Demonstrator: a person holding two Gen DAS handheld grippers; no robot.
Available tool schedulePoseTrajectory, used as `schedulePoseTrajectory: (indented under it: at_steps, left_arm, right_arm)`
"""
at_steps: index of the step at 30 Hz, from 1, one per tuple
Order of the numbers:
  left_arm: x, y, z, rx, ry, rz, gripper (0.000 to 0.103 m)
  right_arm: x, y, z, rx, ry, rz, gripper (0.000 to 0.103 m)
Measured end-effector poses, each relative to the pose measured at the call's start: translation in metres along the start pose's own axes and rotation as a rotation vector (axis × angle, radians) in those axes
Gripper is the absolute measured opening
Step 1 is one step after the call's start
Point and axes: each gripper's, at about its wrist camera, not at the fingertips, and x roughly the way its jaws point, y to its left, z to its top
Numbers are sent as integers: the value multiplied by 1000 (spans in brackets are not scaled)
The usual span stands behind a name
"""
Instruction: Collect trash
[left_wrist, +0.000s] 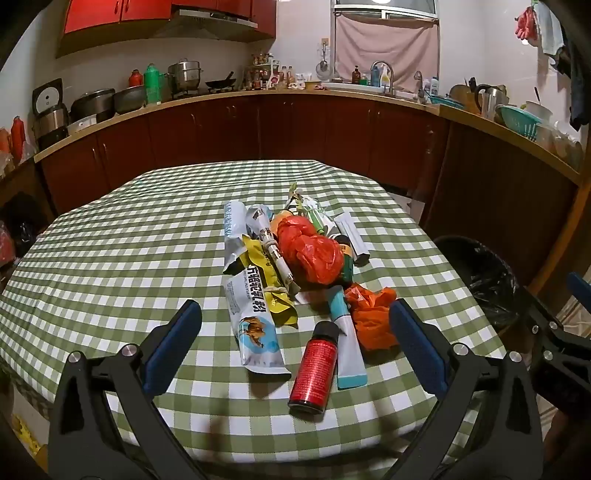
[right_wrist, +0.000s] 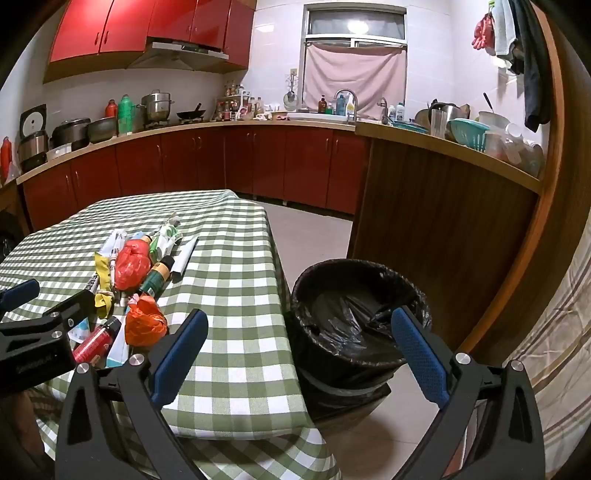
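Observation:
A heap of trash lies on the green checked table (left_wrist: 110, 258): a red spray can (left_wrist: 314, 365), a teal and white tube (left_wrist: 345, 339), a crumpled orange bag (left_wrist: 373, 317), a red bag (left_wrist: 308, 254), a yellow wrapper (left_wrist: 266, 280) and a milk-powder pouch (left_wrist: 255, 325). My left gripper (left_wrist: 295, 317) stands open just in front of the can, nothing between its fingers. My right gripper (right_wrist: 299, 325) is open too, straddling the table's right edge and a black-lined trash bin (right_wrist: 354, 314). The orange bag (right_wrist: 144, 325) and the can (right_wrist: 96, 339) lie to its left.
The bin (left_wrist: 484, 280) stands on the floor right of the table. Dark red cabinets and a cluttered worktop (right_wrist: 184, 127) run along the back wall. A wooden counter (right_wrist: 443, 206) rises right of the bin. Tiled floor (right_wrist: 310, 232) lies between table and cabinets.

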Motion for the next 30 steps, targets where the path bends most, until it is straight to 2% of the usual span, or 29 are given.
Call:
schedulePoseTrajectory:
  at_steps: [30]
  left_arm:
    - [-5, 4, -1, 0, -1, 3, 99]
  right_arm:
    - [2, 0, -1, 2, -2, 2, 97]
